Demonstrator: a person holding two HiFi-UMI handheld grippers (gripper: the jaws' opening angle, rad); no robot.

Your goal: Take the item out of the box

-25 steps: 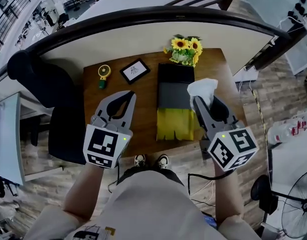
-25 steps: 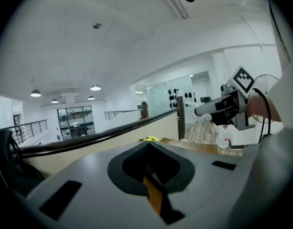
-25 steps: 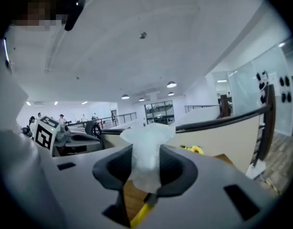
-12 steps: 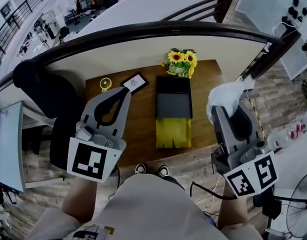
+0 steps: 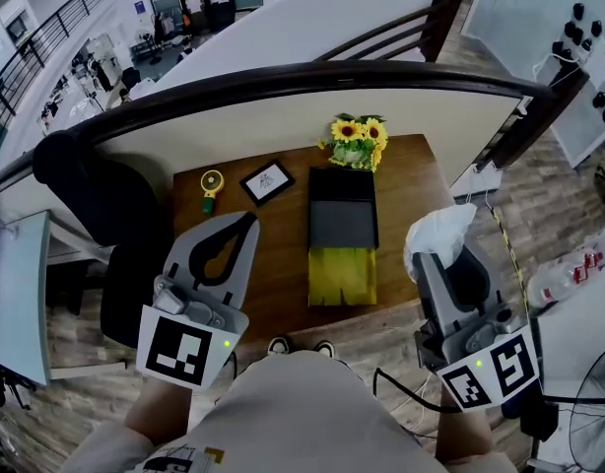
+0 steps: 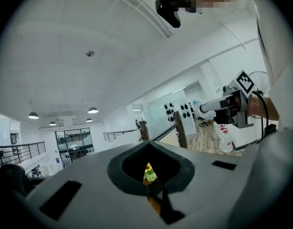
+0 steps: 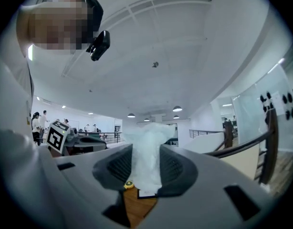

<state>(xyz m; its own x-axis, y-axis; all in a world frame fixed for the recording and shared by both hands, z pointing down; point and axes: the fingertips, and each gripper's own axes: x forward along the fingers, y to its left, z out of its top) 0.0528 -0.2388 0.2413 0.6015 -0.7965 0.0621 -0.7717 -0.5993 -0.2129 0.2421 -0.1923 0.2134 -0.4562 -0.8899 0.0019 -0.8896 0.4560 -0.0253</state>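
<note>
A black open box (image 5: pixel 343 210) with a yellow front flap (image 5: pixel 342 276) lies on the brown table (image 5: pixel 283 254). To its right, my right gripper (image 5: pixel 433 256) is raised above the table's right edge and shut on a white, crinkly plastic-wrapped item (image 5: pixel 436 236). In the right gripper view the white item (image 7: pixel 147 151) fills the gap between the ribbed pads (image 7: pixel 119 165). My left gripper (image 5: pixel 246 222) hangs left of the box with its jaws together and nothing in them. In the left gripper view, the left gripper (image 6: pixel 149 176) points up toward the ceiling.
A pot of sunflowers (image 5: pixel 357 142) stands behind the box. A small framed picture (image 5: pixel 267 180) and a yellow hand fan (image 5: pixel 212 186) sit at the table's back left. A black chair (image 5: pixel 96 205) is at the left, and a curved dark railing (image 5: pixel 283 77) runs behind.
The right gripper has carried the white item from beside the box out to the right, upward and back toward me. The left gripper has also lifted and drawn back.
</note>
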